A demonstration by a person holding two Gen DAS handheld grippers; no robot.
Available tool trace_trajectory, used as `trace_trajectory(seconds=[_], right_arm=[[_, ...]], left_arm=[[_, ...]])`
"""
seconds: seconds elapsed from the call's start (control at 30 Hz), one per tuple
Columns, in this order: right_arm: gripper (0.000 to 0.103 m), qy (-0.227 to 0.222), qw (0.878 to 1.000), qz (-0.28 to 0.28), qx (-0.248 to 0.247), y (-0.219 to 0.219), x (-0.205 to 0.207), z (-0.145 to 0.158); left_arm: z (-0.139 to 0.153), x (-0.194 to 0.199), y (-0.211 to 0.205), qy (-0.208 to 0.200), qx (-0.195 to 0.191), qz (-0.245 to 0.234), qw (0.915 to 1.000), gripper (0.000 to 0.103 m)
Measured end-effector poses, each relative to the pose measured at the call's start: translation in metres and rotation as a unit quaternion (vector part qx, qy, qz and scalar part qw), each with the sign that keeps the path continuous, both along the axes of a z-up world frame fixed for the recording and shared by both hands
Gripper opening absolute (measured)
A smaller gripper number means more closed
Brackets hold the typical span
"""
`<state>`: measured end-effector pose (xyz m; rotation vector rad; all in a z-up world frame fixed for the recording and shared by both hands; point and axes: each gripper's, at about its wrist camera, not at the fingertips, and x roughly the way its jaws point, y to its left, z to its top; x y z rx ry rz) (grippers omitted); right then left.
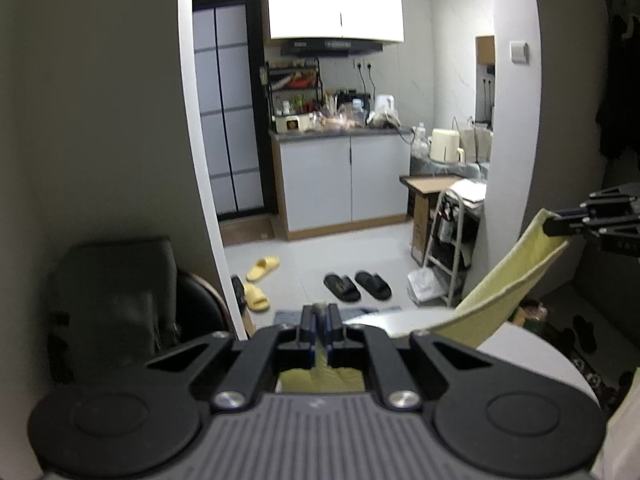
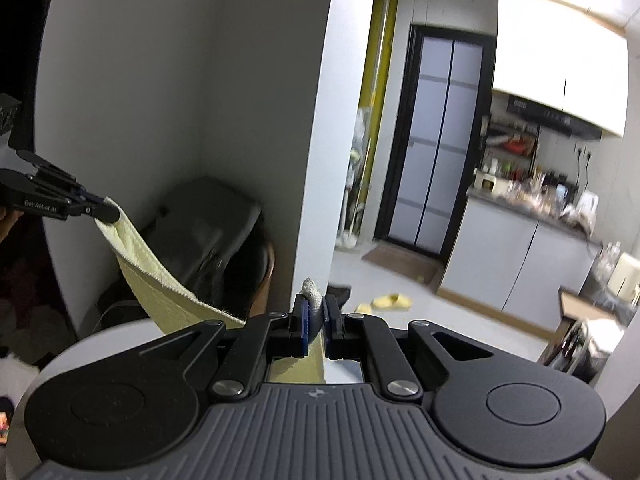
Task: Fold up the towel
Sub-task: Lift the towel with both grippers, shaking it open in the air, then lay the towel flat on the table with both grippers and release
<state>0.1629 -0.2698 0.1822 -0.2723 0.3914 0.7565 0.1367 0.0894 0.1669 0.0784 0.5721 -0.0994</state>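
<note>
- Holding the towel (image 1: 508, 280) stretched in the air above the round worktop (image 1: 532, 356), lower right of the left view.
- Left gripper (image 1: 319, 322) and right gripper (image 2: 315, 312) each clamp a corner.
- Next, probably: lower and lay it flat to fold.

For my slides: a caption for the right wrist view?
Right gripper and left gripper each pinch a corner of the yellow towel above a white table.
</note>
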Motion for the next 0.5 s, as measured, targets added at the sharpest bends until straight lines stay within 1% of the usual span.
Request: trace_trajectory(seconds=[0.27, 0.33, 0.4, 0.5], right_arm=[[0.008, 0.066, 0.998, -0.005, -0.007, -0.018, -0.033, -0.058], [0.008, 0.075, 0.997, -0.006, -0.009, -0.021, -0.035, -0.066], [0.008, 0.081, 0.996, -0.007, -0.018, -0.023, -0.047, -0.077], [0.008, 0.093, 0.995, -0.007, -0.021, -0.027, -0.053, -0.085]], left_arm=[[-0.053, -0.030, -0.004, 0.054, -0.028, 0.004, 0.9981, 0.005], [-0.062, -0.038, -0.005, 0.063, -0.038, 0.006, 0.9973, 0.005], [-0.071, -0.046, -0.006, 0.074, -0.047, 0.008, 0.9962, 0.005], [-0.085, -0.054, -0.006, 0.088, -0.058, 0.014, 0.9944, 0.005]])
